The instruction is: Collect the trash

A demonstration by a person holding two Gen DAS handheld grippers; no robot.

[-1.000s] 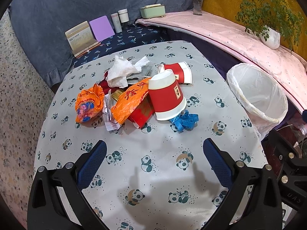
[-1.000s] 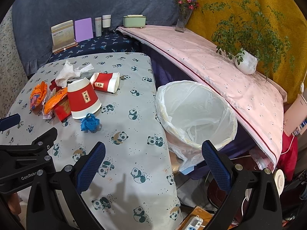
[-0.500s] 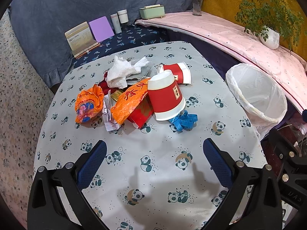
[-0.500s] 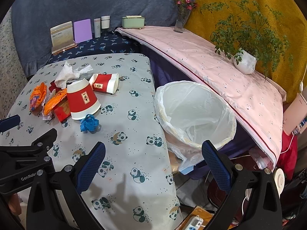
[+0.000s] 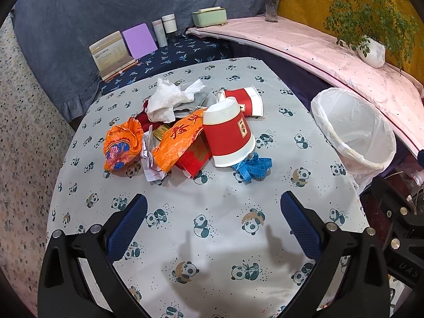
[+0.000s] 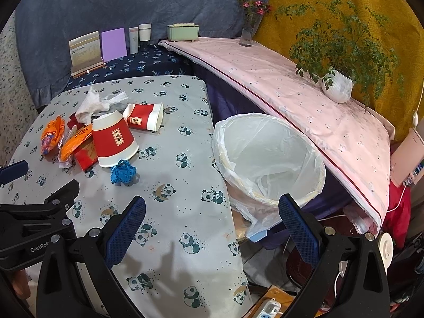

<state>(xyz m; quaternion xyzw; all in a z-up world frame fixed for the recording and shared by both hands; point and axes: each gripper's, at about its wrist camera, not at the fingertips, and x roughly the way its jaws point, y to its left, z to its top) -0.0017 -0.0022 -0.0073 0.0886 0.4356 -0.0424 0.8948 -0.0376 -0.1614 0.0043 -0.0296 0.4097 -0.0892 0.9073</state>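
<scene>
1. Almost nothing has changed since a second ago — the trash sits just where it was, and both claws have only drifted a tiny bit.
2. The left claw (image 5: 212, 213) is wide and holds nothing. It hangs over bare cloth, on the near side of the big cup (image 5: 228, 135).
3. The right claw (image 6: 210, 216) is wide and empty too, low over the table (image 6: 180, 95) edge, near the bin (image 6: 270, 159).
4. The pile is all around the big cup: a blue tape (image 5: 251, 166) touches its near rim, a small cup (image 5: 245, 102) lies behind it, orange wrappers (image 5: 123, 143) are to its left, and a white tissue (image 5: 169, 99) is further back.
5. The bin stands off the table to the cup's right (lined with a bag, nothing seen inside) — so I think no trash is in yet, and the first grab is still to come.
</scene>
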